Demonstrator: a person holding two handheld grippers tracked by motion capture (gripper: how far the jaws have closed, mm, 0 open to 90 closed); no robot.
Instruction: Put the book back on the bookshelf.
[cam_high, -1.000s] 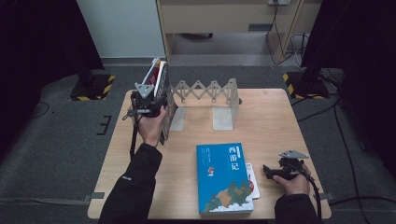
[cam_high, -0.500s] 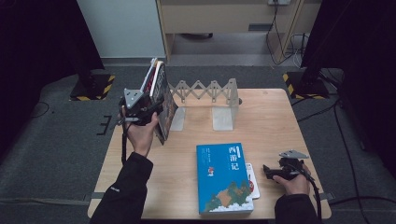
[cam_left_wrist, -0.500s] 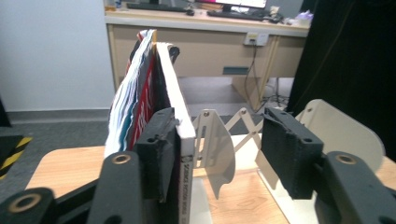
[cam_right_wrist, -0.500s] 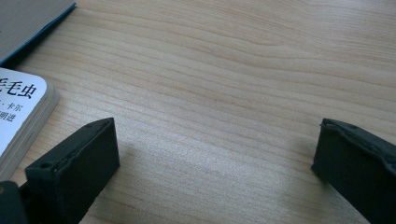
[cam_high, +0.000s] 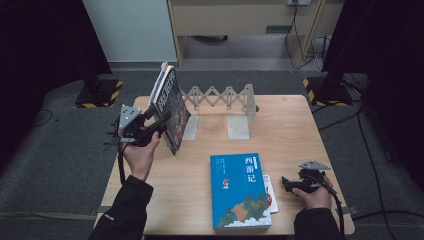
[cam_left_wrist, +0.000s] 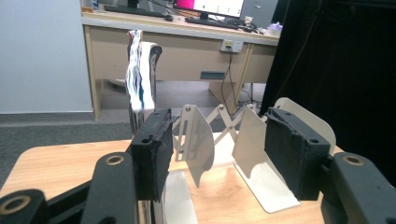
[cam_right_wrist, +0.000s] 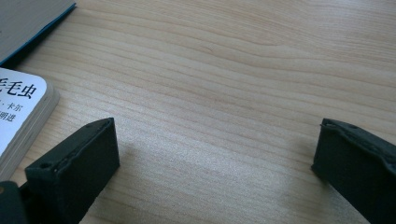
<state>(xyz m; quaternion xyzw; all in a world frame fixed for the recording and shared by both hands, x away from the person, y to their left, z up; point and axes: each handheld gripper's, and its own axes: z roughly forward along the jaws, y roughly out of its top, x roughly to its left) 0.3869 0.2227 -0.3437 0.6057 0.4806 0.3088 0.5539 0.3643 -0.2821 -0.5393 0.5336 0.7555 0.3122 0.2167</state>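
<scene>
My left gripper (cam_high: 159, 123) has just been opening, nothing between its jaws, and has backed leftward off the upright book (cam_high: 170, 107), which stands unaided at the left end of the expanding rack (cam_high: 222, 100): placement looks finished. In the left gripper view the rack's empty dividers appear. My right gripper (cam_high: 289, 184), spread and empty, rests right of the blue book (cam_high: 239, 190).

We see our two forearms in dark sleeves, the cuffs ending at the wrists, with a small pale mark low on the left sleeve (cam_high: 109, 218). Our left hand-held gripper (cam_high: 159, 121) is black, topped by a grey three-cornered plate, with a black cable trailing from it; its arms carry brass-coloured rivets and its blocky black pads (cam_left_wrist: 152, 151) have small round holes. Our right hand-held gripper (cam_high: 287, 184) is black too, with the same grey plate, cable and square pads.
</scene>
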